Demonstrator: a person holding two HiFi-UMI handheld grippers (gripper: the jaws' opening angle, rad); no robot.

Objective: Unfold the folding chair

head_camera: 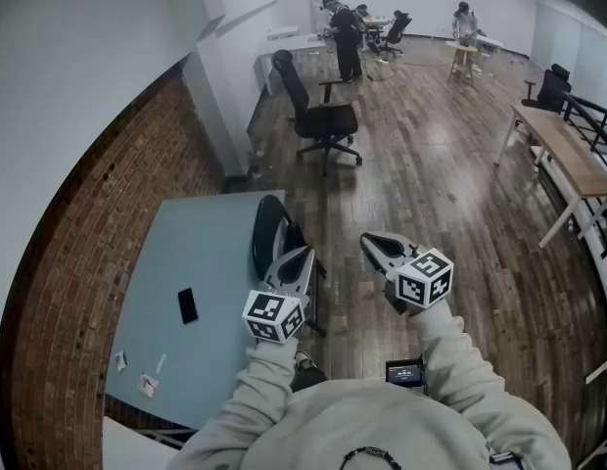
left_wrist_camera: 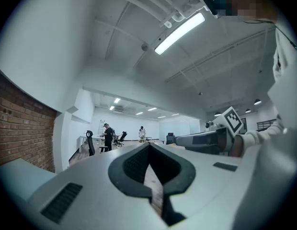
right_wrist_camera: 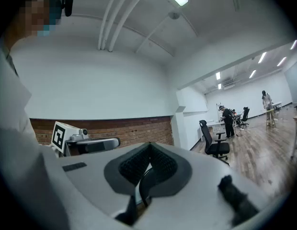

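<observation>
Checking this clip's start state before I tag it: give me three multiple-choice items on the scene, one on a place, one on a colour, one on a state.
1. Where is the folding chair relative to the grey-blue table?
A) beside its edge, on the floor
B) lying on top of it
C) far across the room

2. What colour is the phone on that table?
A) white
B) black
C) red

3. How do the left gripper and the right gripper stand?
A) both open
B) left shut on the chair
C) both shut, empty

Answers:
1 A: the head view shows the chair folded at the table's edge, just ahead of the grippers.
2 B: it is a dark slab on the pale top.
3 C: each gripper view shows the jaws together with nothing between them.
</observation>
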